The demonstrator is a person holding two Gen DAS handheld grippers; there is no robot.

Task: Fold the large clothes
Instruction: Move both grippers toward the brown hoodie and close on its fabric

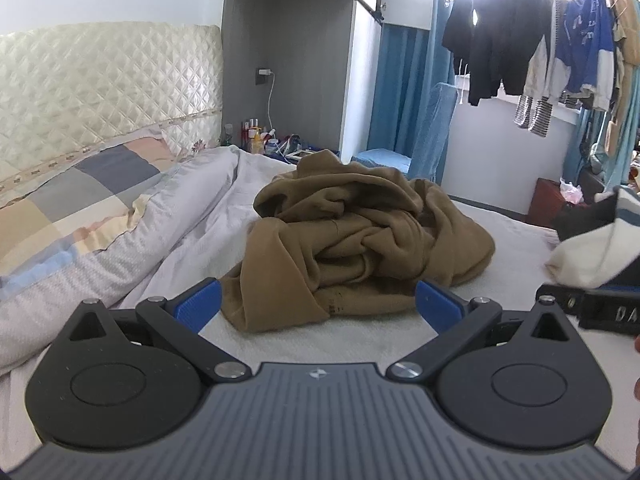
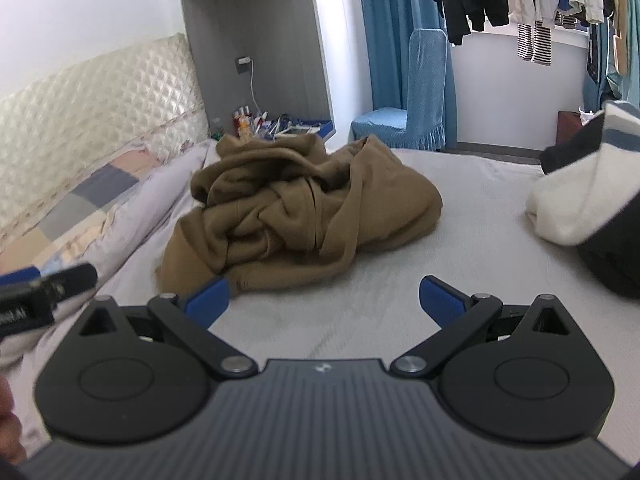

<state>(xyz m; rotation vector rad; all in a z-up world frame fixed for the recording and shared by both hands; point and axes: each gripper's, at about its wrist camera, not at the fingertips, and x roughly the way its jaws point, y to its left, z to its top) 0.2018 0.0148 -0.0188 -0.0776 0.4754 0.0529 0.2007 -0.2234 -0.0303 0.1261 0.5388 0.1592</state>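
A brown garment (image 1: 360, 236) lies crumpled in a heap on the white bed sheet (image 1: 508, 236). My left gripper (image 1: 318, 300) is open just in front of the heap's near edge, its blue fingers (image 1: 200, 304) spread wide with nothing between them. The right wrist view shows the same brown garment (image 2: 304, 216) a little to the left of centre. My right gripper (image 2: 324, 300) is open too, close to the near hem and holding nothing; its left finger (image 2: 210, 298) nearly touches the cloth. The other gripper's body (image 2: 44, 292) shows at the left edge.
A checked pillow (image 1: 80, 200) and a pale duvet (image 1: 192, 200) lie along the left by the quilted headboard (image 1: 104, 80). A white and dark garment pile (image 2: 580, 200) sits at the right. Beyond the bed stand a cluttered nightstand (image 2: 280, 128), a blue-covered chair (image 2: 416, 112) and hanging clothes (image 1: 540, 40).
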